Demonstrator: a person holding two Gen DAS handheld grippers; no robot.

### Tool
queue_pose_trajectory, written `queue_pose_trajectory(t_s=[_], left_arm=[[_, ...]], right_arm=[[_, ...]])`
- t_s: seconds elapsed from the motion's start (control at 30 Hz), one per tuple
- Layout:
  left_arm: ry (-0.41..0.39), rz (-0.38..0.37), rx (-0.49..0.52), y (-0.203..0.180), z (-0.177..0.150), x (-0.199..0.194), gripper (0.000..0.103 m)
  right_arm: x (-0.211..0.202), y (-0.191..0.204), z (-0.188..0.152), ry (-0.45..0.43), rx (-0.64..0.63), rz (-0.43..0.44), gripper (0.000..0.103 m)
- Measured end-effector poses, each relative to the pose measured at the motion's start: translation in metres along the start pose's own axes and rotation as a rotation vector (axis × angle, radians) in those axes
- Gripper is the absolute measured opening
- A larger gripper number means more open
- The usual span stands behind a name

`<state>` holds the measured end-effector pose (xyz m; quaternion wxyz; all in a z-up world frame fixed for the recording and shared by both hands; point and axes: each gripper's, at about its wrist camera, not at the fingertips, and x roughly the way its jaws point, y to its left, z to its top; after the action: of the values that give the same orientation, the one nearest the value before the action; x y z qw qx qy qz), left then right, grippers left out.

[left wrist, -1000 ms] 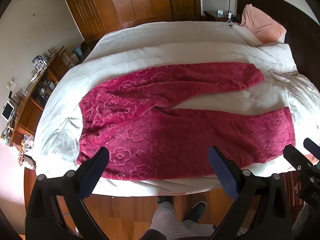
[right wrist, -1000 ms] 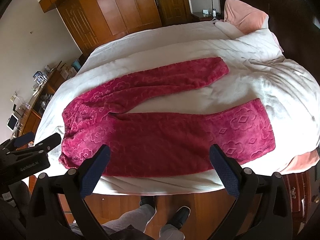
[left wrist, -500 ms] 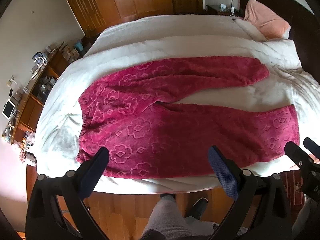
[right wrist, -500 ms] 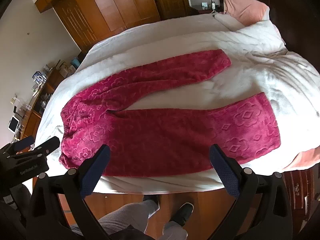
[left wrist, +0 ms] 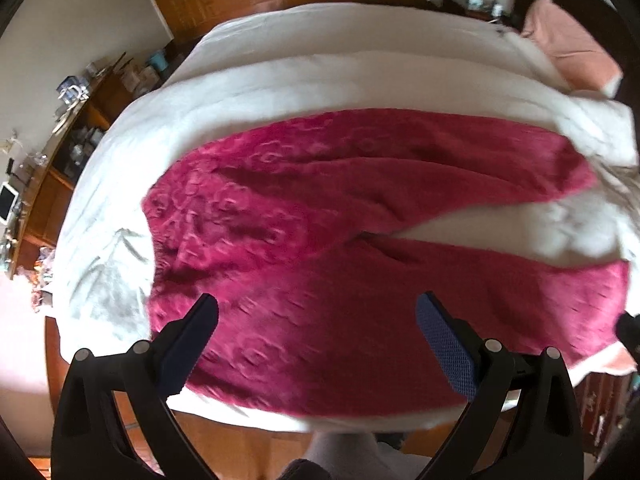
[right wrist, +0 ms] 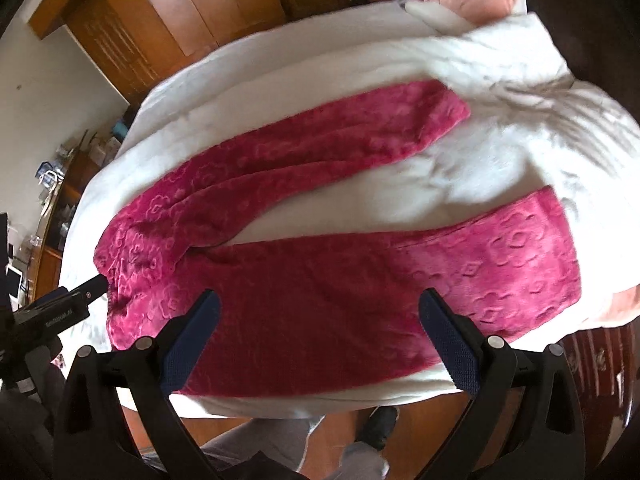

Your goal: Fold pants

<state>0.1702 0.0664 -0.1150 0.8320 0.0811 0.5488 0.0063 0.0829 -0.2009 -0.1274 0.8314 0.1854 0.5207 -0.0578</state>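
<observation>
Magenta fleece pants with an embossed flower pattern lie flat on a white bed, waist to the left, two legs spread to the right in a V. They also show in the right wrist view. My left gripper is open and empty, above the near leg close to the waist. My right gripper is open and empty, above the middle of the near leg. The left gripper's tip shows at the waistband in the right wrist view.
The white duvet covers the bed, with a pink pillow at the far right by the dark headboard. Wooden wardrobes stand behind. A cluttered shelf runs along the left. The person's legs and wooden floor lie below the bed edge.
Both grippers have moved forward and down toward the pants, which now fill more of each view. The pants have not moved. Both grippers remain open.
</observation>
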Motion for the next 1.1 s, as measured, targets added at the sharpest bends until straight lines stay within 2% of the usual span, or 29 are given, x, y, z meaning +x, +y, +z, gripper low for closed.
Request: queue_pose_trajectory(t_s=[0.2,0.5,0.6,0.7,0.83,0.93,1.1], left_arm=[[0.084,0.066,-0.090,0.070,0.030,0.073,0.098],[0.156,0.179,-0.253,0.181,0.059,0.146,0.098],[0.173,0.176,-0.312,0.211,0.065,0.162,0.098],[0.180,0.162,-0.319,0.231,0.074,0.182,0.098],[0.168,0.136,-0.300,0.252,0.088,0.208,0.098],[0.155,0.088,-0.257,0.265,0.101,0.230,0.098],[0.176,0.025,-0.219,0.285,0.114,0.264,0.098]], right_arm=[[0.052,0.038,0.016,0.099,-0.040,-0.018,0.100],[0.106,0.084,0.027,0.213,-0.098,-0.045,0.100],[0.117,0.090,0.027,0.244,-0.106,-0.058,0.100],[0.126,0.094,0.030,0.265,-0.110,-0.071,0.100],[0.137,0.099,0.034,0.286,-0.116,-0.089,0.100],[0.143,0.105,0.035,0.300,-0.134,-0.098,0.100],[0.150,0.111,0.034,0.327,-0.143,-0.114,0.100]])
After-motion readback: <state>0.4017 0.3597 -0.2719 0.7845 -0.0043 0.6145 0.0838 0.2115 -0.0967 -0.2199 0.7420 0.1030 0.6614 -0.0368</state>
